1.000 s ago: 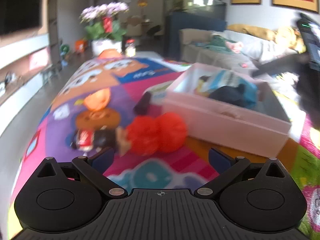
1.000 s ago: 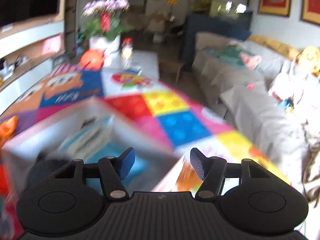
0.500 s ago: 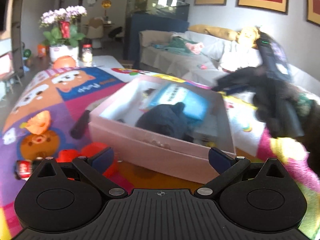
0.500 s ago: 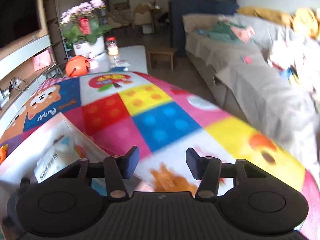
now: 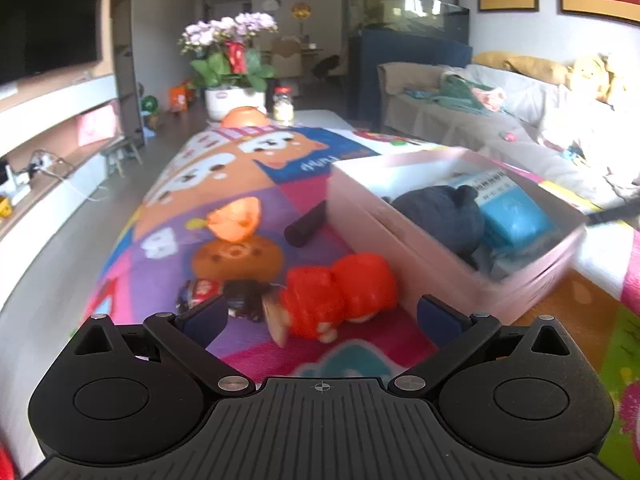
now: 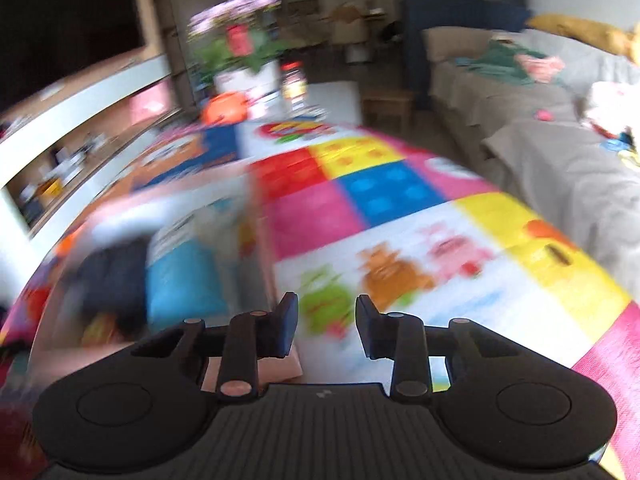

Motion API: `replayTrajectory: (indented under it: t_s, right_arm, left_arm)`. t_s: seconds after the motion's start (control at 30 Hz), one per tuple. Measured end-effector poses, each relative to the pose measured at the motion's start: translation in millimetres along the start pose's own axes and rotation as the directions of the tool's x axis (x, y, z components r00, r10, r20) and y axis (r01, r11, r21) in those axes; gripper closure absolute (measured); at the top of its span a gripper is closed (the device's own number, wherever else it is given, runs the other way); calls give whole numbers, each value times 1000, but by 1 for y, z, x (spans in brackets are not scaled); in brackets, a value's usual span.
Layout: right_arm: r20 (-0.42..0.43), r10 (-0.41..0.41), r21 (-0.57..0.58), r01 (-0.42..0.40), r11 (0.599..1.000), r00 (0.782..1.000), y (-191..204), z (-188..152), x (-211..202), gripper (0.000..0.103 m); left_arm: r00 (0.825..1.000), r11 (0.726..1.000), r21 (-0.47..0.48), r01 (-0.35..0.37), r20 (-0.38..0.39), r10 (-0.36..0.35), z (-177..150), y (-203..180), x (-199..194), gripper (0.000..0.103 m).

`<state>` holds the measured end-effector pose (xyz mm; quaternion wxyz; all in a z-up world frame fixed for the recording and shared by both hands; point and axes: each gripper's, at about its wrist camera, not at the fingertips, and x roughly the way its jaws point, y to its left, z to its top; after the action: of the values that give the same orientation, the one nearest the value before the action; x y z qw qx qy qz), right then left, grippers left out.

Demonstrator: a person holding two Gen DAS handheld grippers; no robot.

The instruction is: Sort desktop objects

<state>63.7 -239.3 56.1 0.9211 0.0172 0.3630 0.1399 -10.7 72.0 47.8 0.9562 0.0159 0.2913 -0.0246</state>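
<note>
Your right gripper (image 6: pixel 327 326) has just narrowed to its tightest with nothing between the pads, apparently clear of the pink box (image 5: pixel 436 264), while your left gripper (image 5: pixel 320 316), swung back, gapes wide just before the red doll (image 5: pixel 336 292), likely next to box.

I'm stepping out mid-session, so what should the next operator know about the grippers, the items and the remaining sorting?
Left gripper: open, empty, hovering just short of the red toy figure.
Right gripper: jaws at their narrowest, nothing between them, over the colourful mat beside the pink box; that view is blurred.
Done: the box already holds a dark plush toy and a blue packet.
Left: on the mat outside the box lie the red figure, a small dark wrapped item, an orange toy and a black cylinder by the box wall.
</note>
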Motion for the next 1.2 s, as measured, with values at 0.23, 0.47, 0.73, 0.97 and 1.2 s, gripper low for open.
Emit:
replayTrajectory:
  t_s: [0.23,0.47,0.73,0.97,1.2]
  right_arm:
    - [26,108,-257,-98,961,994,67,-27,-42,49]
    - [176,137,-461,-42,886,975,133,-32,-53,28]
    - [105,135,-582,-49,812,985,202,-24,3,45]
    - [55,40,-555,-3,832,998,183,-26,10,45]
    - [74,27,-402,5,915,997,136,-17,-18,47]
  left_arm:
    - [998,999,6,-47,33,47,-1,10,-6,0]
    - [997,997,44,-66,42,64,-6,18,-6,0]
    - [994,996,-18,-86,72,87,-4,42,-14,0]
    - [996,998,16,-54,68,53,-6,37,-2,0]
    - [997,974,222,-48,65,34,-2,2,29,0]
